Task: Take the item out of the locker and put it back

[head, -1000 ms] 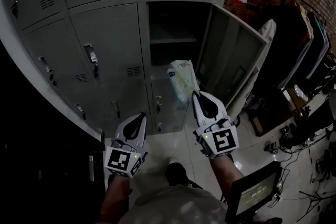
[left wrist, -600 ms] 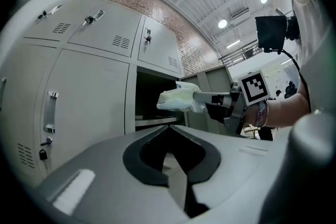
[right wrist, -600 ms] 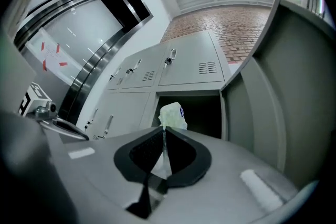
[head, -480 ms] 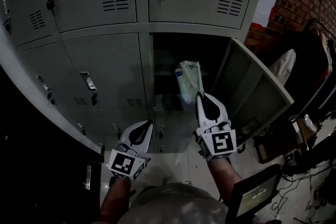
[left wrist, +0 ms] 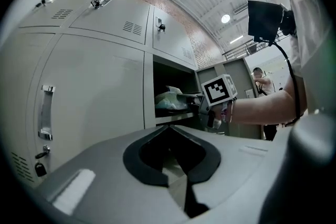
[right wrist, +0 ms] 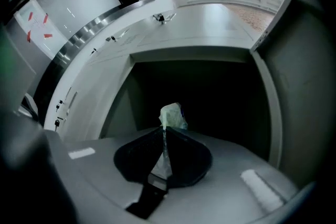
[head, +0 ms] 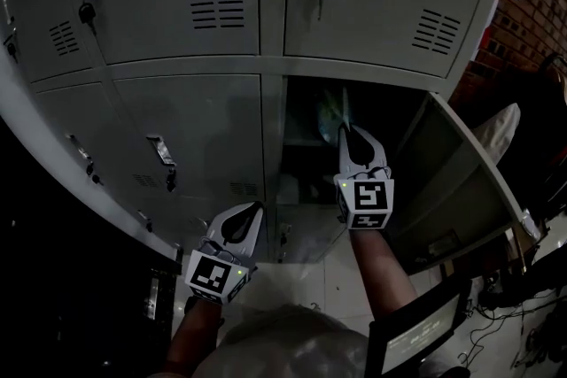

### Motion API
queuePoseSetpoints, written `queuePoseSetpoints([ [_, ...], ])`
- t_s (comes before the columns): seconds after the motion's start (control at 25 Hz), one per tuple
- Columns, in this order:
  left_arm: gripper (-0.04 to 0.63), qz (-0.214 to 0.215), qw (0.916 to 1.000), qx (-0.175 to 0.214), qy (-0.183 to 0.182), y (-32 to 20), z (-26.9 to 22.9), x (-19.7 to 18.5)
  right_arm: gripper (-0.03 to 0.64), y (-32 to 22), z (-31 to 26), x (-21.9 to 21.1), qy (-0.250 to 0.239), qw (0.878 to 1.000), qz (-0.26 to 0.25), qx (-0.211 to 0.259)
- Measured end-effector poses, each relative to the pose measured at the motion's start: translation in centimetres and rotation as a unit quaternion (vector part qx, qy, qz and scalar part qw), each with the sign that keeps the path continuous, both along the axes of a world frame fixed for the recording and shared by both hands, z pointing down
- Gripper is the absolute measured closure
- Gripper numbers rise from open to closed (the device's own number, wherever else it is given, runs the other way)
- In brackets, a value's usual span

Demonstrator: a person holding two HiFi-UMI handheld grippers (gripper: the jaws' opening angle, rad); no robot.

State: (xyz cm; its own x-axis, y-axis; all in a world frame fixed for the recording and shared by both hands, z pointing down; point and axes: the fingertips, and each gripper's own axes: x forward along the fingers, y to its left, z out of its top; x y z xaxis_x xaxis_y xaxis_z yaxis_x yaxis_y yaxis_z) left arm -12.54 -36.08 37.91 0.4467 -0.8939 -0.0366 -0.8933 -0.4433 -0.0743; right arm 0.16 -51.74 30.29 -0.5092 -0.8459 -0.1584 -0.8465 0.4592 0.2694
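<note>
Right gripper [head: 349, 130] is up at the open locker compartment [head: 310, 159], nose pointed straight into the dark opening, and its fingers are pinched tight on the edge of the pale plastic bag [right wrist: 170, 115]. From the right gripper view a thin strip of the bag runs between the fingers and the crumpled bulk pokes out just past the tips. So the bag lies dead ahead of the fingers, its long axis in line with them and aimed at the back of the compartment. From the left gripper view the bag sits inside the opening, just above the shelf [left wrist: 176, 117], though I can't tell whether it touches the shelf. The door [head: 461, 181] stands swung out to the right, clear of the arm. The left gripper [head: 251, 210] hangs low and well apart from the opening, down by the closed lower lockers, with its fingers together and nothing between them. The right is plainly the working hand and the only one near the bag. By my read the return is nearly done. What's left turns on that gap between bag and shelf, so the bag should come down onto the shelf before the fingers part. The risk is the limp plastic sliding off the shelf's front lip.
</note>
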Motion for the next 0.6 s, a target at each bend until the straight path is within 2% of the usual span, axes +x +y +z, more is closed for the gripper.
queuePoseSetpoints([
  [0.2, 0.594, -0.019, 0.9997, -0.002, 0.013, -1.4, 0.6, -2.3, 0.611, -2.6, 3.5, -1.8, 0.046, 0.998, 0.008, -0.041],
  [0.28, 0.594, -0.02, 0.9997, -0.003, 0.016, -1.9, 0.4, -2.7, 0.515, -2.7, 3.6, -2.4, 0.047, 0.998, -0.005, -0.041],
  [0.32, 0.594, -0.017, 0.9997, -0.004, 0.016, -2.0, 0.4, -2.7, 0.441, -2.6, 3.3, -2.5, 0.04, 0.999, -0.01, -0.034],
  [0.44, 0.594, -0.006, 0.9998, -0.005, 0.019, -2.0, 0.2, -2.6, 0.361, -1.2, 1.2, -1.5, -0.008, 1.0, 0.0, 0.009],
  [0.52, 0.594, -0.006, 0.9997, -0.003, 0.024, -1.8, -0.1, -2.9, 0.341, 0.7, -0.6, -0.8, -0.044, 0.998, -0.001, 0.047],
  [0.6, 0.594, -0.001, 0.9997, -0.006, 0.024, -1.3, -0.2, -3.0, 0.361, 3.5, -1.8, -0.5, -0.07, 0.995, -0.023, 0.069],
])
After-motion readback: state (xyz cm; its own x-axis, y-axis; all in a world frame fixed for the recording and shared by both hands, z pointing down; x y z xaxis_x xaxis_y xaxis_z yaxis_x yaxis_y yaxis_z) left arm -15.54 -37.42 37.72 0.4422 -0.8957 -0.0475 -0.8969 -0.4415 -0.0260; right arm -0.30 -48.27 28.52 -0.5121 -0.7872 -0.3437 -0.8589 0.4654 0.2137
